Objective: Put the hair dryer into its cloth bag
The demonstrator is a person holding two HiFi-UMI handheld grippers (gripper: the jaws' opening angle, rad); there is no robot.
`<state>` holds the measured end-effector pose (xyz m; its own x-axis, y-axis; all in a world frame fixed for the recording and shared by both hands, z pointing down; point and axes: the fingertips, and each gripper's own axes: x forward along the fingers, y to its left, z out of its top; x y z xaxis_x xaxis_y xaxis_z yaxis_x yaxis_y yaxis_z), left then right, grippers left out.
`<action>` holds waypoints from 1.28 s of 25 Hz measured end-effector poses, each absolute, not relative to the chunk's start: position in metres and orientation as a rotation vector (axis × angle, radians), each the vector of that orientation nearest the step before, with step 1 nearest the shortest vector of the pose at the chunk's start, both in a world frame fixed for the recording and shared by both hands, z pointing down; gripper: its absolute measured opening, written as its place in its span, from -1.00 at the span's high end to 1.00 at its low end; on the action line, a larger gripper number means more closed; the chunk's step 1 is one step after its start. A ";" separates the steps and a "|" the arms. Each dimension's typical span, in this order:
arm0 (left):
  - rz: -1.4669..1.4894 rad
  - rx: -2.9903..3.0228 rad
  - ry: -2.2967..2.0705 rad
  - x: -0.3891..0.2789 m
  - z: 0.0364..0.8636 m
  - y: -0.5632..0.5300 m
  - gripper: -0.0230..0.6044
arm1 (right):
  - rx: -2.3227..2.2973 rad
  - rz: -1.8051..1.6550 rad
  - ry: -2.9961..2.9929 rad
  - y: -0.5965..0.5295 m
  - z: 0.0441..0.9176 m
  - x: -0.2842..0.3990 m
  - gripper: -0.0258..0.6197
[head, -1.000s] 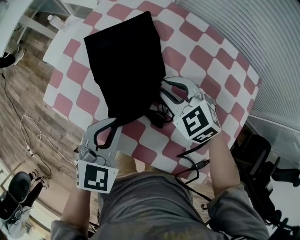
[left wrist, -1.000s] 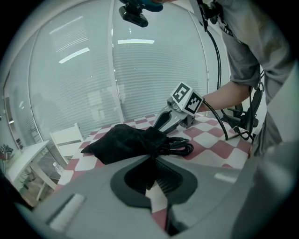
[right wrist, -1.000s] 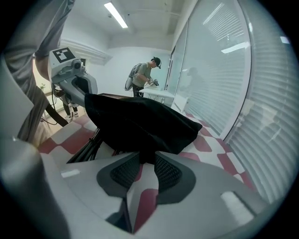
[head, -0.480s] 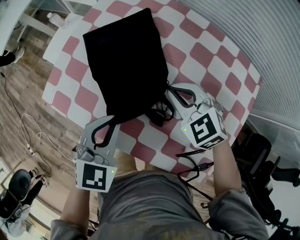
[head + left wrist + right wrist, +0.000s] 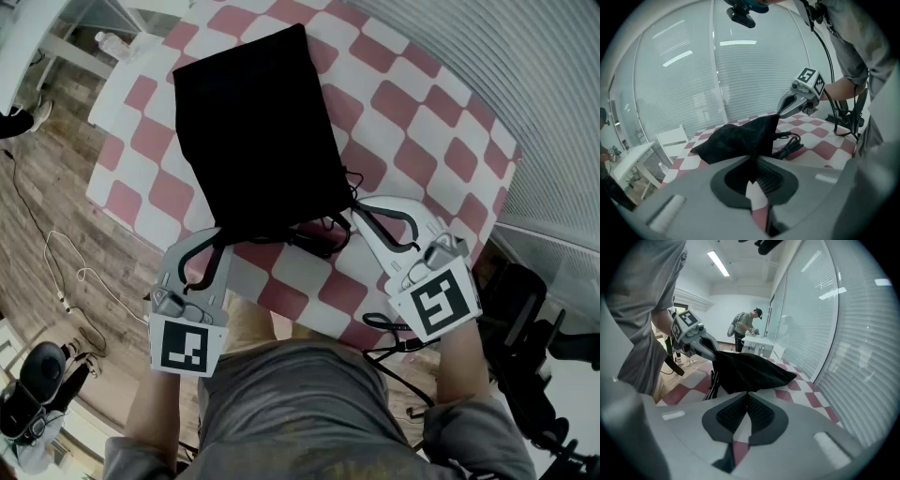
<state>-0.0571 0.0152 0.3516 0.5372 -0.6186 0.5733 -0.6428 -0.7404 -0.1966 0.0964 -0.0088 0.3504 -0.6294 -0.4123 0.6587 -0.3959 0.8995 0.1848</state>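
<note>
Near the red-and-white checked table's front edge, left gripper and right gripper each pinch the black cloth bag's mouth tight; its trailing black cord may snag, dragging cloth free.

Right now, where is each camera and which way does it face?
Head view: on the head, facing steeply down at table, cloth bag; forearms show.
Left gripper view: along left gripper, shut on bag, toward right gripper; torso at right.
Right gripper view: along right gripper, shut on bag, toward left gripper; torso at left.
Shared: the bag.
</note>
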 end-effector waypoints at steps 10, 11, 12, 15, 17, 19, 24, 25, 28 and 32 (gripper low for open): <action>0.984 2.709 -1.094 -0.051 0.363 0.033 0.84 | 0.543 0.035 -2.262 0.011 0.390 0.111 0.82; 0.979 2.709 -1.098 -0.050 0.362 0.033 0.84 | 0.537 0.051 -2.274 0.013 0.388 0.109 0.79; 0.981 2.710 -1.099 -0.050 0.362 0.033 0.84 | 0.534 0.064 -2.287 0.015 0.384 0.108 0.58; 0.994 2.717 -1.098 -0.048 0.362 0.033 0.84 | 0.505 0.049 -2.321 0.028 0.364 0.101 0.31; 0.997 2.723 -1.100 -0.048 0.362 0.033 0.85 | 0.395 0.076 -2.358 0.051 0.361 0.080 0.36; 1.006 2.726 -1.101 -0.049 0.363 0.033 0.85 | 0.275 0.073 -2.358 0.073 0.375 0.055 0.35; 1.007 2.723 -1.105 -0.048 0.362 0.035 0.85 | 0.209 0.076 -2.205 0.076 0.431 0.033 0.14; 1.000 2.726 -1.107 -0.048 0.361 0.035 0.85 | 0.205 0.077 -2.183 0.074 0.436 0.032 0.16; 0.983 2.727 -1.109 -0.051 0.361 0.033 0.85 | 0.194 0.055 -2.190 0.071 0.436 0.028 0.34; 0.980 2.727 -1.105 -0.051 0.361 0.032 0.85 | 0.191 0.050 -2.341 0.073 0.424 0.032 0.38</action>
